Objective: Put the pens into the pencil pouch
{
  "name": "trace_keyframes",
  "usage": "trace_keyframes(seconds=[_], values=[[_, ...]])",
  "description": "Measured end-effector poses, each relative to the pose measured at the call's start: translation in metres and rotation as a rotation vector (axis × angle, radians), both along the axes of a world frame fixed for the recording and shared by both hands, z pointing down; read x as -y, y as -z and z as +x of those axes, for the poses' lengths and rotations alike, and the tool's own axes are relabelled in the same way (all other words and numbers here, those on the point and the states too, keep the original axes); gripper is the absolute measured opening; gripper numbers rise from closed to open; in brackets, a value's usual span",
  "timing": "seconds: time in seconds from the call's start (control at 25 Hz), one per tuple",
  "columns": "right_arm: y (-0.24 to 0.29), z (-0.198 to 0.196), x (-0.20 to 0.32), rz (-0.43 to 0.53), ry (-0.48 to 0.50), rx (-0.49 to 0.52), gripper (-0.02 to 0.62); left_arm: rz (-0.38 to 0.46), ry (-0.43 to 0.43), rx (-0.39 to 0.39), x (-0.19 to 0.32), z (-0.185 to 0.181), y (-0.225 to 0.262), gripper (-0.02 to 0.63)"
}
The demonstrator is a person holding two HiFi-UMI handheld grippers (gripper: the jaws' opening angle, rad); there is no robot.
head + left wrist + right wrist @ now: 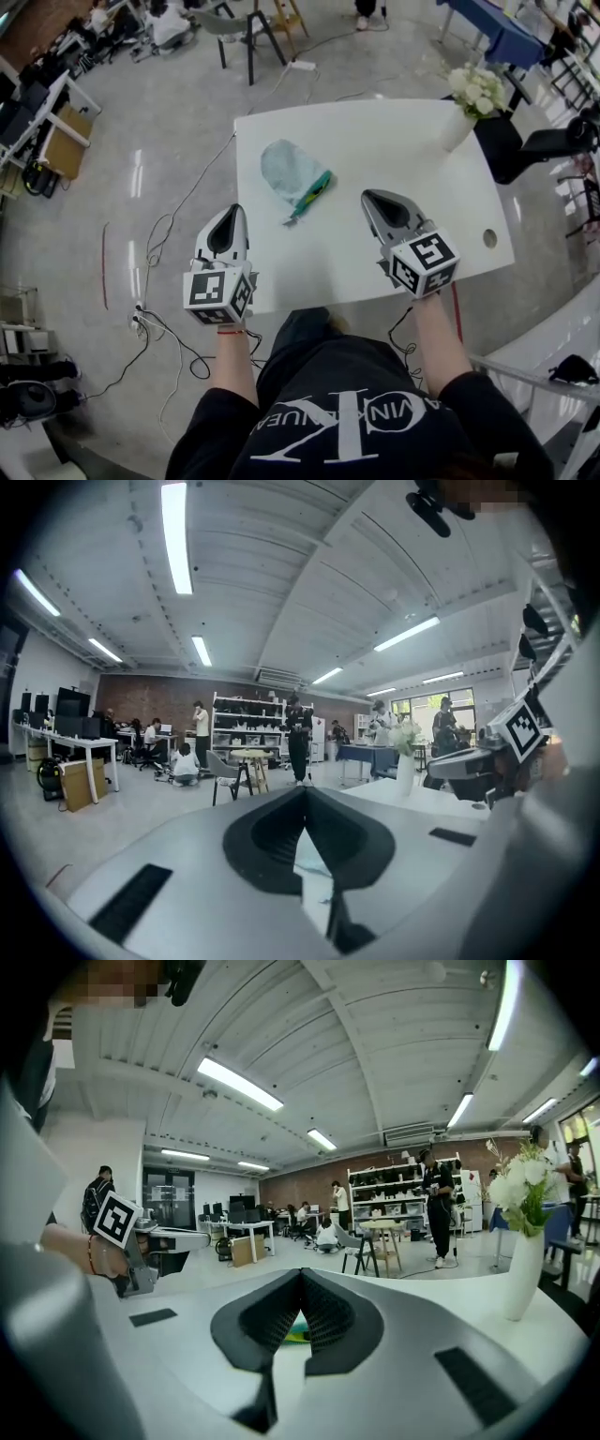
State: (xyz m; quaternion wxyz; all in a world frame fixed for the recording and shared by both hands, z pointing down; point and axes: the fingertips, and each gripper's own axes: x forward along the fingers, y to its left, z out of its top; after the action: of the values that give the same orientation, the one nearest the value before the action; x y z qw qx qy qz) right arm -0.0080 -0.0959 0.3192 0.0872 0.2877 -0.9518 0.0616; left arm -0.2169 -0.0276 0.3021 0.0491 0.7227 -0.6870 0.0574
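**A:** At far left, our left gripper [232, 212] hovers over the near edge of the table [412, 150], jaws pressed together with nothing between them. Which way do the pens lie from it?

**B:** Ahead and to its right. The pouch [286, 167] lies flat mid-table. The pens [313, 193], a green bundle, rest against its lower right edge (whether any part is already inside, we cannot tell). Their long axis runs on a slant in the head view, with the near end toward our left gripper and the far end up and to the right.

**A:** And further right?

**B:** Our right gripper [369, 196] hangs over the table too, jaws likewise closed and empty. The bundle lies just to its left. In the right gripper view a green sliver shows beyond the closed tips, so it points roughly that way.

**A:** So which hand do we call nearer?

**B:** The pens sit between the two. We judge the right gripper nearer the bundle's middle and the left nearer its low end and the pouch. Either must open before taking hold, and a grip should cross that slanted axis. The vase [457, 127] at the far right corner stands well apart.
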Motion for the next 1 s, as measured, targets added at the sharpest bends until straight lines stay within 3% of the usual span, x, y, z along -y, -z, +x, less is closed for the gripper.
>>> trace_keyframes(seconds=[0.4, 1.0], values=[[0.026, -0.003, -0.003, 0.047, 0.002, 0.058, 0.009, 0.065, 0.053, -0.03, -0.016, -0.02, 0.025, 0.003], [0.037, 0.0, -0.003, 0.054, -0.009, 0.099, 0.009, 0.119, 0.031, -0.019, -0.009, -0.014, 0.045, 0.003]])
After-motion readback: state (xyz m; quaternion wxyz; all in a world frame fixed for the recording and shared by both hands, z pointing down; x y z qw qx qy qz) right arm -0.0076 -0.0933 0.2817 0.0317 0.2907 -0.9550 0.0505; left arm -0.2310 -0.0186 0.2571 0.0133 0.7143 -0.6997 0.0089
